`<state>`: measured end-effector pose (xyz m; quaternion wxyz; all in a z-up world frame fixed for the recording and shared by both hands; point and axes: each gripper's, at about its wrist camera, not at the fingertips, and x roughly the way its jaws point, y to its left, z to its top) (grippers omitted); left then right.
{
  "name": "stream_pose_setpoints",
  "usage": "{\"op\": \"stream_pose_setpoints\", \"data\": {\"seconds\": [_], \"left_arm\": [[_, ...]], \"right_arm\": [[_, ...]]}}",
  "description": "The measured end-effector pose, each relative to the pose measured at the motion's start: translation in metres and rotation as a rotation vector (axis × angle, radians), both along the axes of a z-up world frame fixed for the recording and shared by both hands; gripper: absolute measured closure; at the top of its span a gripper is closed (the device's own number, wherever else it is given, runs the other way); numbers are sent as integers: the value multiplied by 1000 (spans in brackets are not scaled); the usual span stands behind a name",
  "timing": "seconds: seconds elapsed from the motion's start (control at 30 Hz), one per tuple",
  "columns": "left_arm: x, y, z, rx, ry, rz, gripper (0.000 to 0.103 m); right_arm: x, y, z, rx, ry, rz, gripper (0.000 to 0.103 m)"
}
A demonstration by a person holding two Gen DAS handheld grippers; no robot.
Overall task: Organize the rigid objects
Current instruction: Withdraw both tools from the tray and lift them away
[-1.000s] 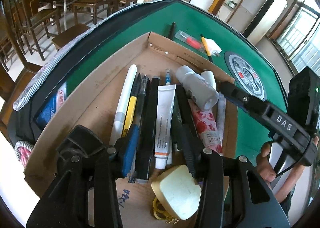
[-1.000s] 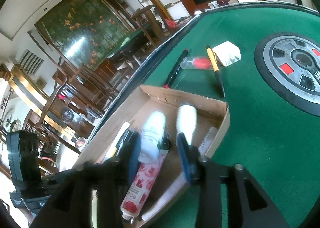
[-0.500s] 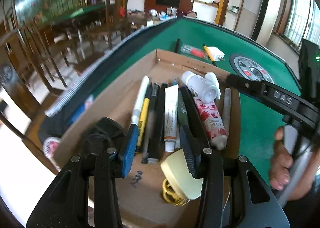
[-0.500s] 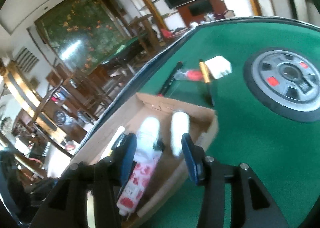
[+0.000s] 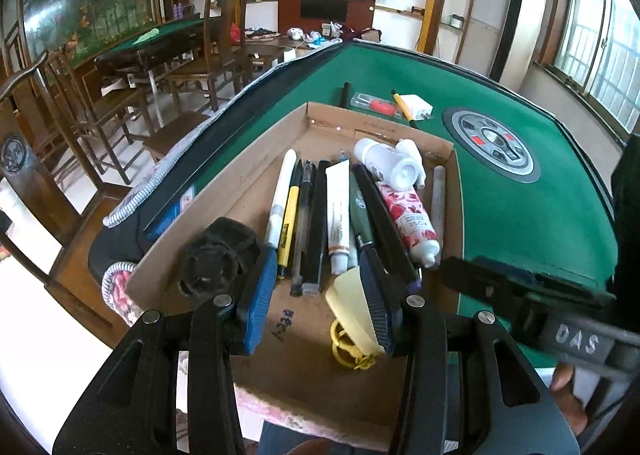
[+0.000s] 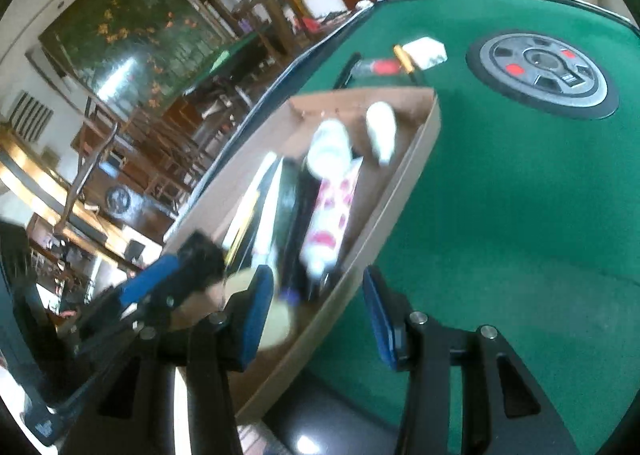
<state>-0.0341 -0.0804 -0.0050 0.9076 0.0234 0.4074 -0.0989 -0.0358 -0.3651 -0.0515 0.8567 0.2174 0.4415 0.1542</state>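
while both grippers hang parted and empty — left gripper (image 5: 316,295) over the cardboard tray (image 5: 248,191), right gripper (image 6: 320,315) at its edge — pens and tubes lie inside; next, likely fetching the yellow pen (image 5: 402,105) from the desk (image 5: 500,215).

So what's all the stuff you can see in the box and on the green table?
cardboard box: one, brown, on the green table's near edge
pens and markers: about five, white, yellow, black, side by side in the box
ointment tube: one, white, in the box
rose tube: one, pink and white, in the box
white bottles: two, at the box's far end
cream block: one, pale yellow, box's near end
yellow ring: one, beside the block
white charger: one, on the table beyond the box
left tongs: open, empty, over the box
right tongs: open, empty, over the box's right wall
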Motion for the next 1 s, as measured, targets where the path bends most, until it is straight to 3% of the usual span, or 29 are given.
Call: {"op": "stream_pose_setpoints", "data": {"seconds": [0.23,1.0], "left_arm": [[-2,1,-6,31,6,12,60],[-8,8,-6,46,6,29,60]], "right_arm": [[-12,15,8,-121,-40,-14,56],[-19,30,11,-155,-84,-17,56]]}}
